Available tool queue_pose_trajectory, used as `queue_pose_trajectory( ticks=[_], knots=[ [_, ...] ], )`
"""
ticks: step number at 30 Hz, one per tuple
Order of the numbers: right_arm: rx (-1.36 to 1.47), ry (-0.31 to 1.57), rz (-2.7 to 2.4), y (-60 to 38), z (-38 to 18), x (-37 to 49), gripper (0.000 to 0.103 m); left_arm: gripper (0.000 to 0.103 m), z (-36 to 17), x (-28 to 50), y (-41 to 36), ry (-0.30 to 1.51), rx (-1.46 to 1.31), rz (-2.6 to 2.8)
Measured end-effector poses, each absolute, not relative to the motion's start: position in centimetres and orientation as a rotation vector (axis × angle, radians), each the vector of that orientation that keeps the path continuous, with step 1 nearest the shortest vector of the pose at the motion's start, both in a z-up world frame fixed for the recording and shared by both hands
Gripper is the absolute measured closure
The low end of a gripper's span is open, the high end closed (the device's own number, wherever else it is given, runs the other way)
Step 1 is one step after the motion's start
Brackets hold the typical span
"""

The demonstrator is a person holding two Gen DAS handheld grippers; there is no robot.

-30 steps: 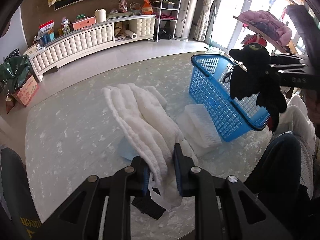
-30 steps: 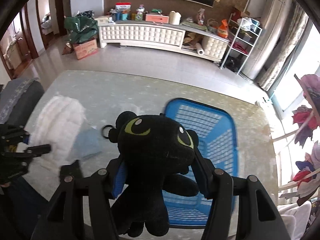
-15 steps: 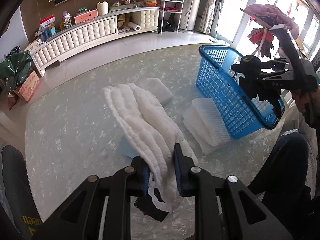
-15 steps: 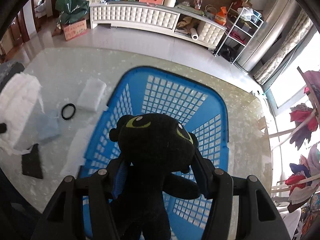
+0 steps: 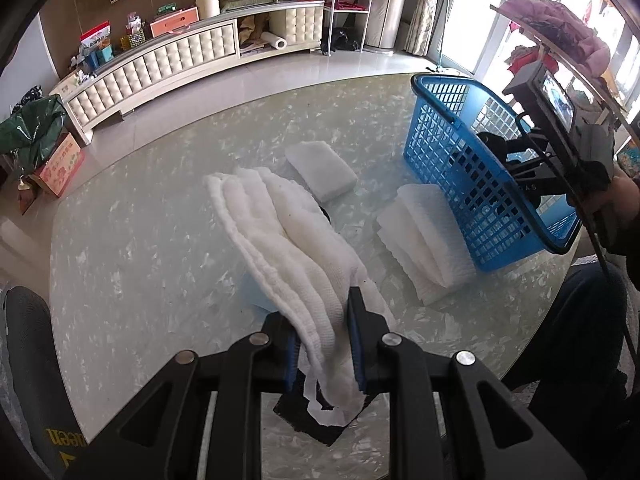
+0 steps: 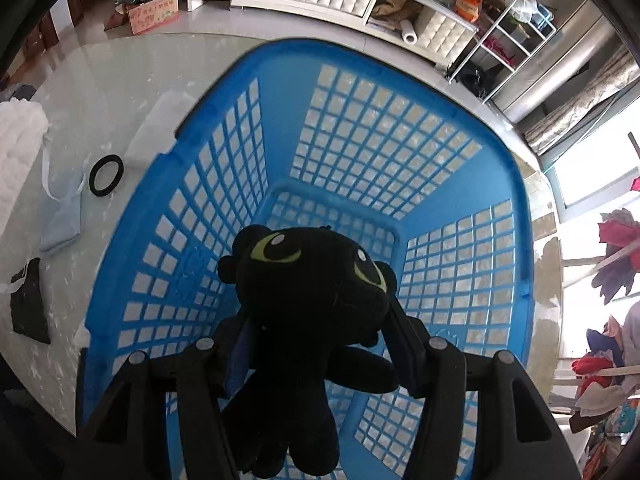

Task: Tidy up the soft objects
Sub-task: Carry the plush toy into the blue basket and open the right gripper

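Note:
My left gripper (image 5: 322, 320) is shut on a white knitted cloth (image 5: 280, 232) and holds it above the round marble table (image 5: 140, 220). My right gripper (image 6: 316, 320) is shut on a black plush toy (image 6: 308, 292) with green eyes, held inside the blue plastic basket (image 6: 200, 184). In the left wrist view the basket (image 5: 460, 168) stands at the table's right side, with the right gripper (image 5: 532, 168) lowered into it. The toy is mostly hidden there behind the basket wall.
Two folded white cloths (image 5: 320, 168) (image 5: 428, 236) lie left of the basket. A light blue cloth (image 6: 60, 220), a black ring (image 6: 106, 175) and a black pouch (image 6: 30, 304) lie on the table. A chair back (image 5: 24, 360) stands at the near left edge.
My right gripper has carried the black plush toy from above the table over the basket and down into it. My left gripper still holds the white cloth in place.

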State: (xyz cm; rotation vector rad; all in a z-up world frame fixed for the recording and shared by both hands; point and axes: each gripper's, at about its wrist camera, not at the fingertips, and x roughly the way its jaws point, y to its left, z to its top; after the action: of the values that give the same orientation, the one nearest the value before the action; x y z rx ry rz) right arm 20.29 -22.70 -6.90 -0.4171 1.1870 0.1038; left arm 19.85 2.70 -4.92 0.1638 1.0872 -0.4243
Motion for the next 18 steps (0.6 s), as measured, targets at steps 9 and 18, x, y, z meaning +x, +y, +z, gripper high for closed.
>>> queue_pose_trajectory(
  ticks=[9,18],
  knots=[
    [-0.44,1.198,0.126,-20.5,-6.6,19.7,0.048,0.084,-4.9,19.7,2.6,1.088,0.169,-0.423],
    [-0.452,1.217,0.152,-21.4,-6.9,19.4,0.045,0.084,-4.6,19.8,2.8,1.086,0.162,-0.413]
  ],
)
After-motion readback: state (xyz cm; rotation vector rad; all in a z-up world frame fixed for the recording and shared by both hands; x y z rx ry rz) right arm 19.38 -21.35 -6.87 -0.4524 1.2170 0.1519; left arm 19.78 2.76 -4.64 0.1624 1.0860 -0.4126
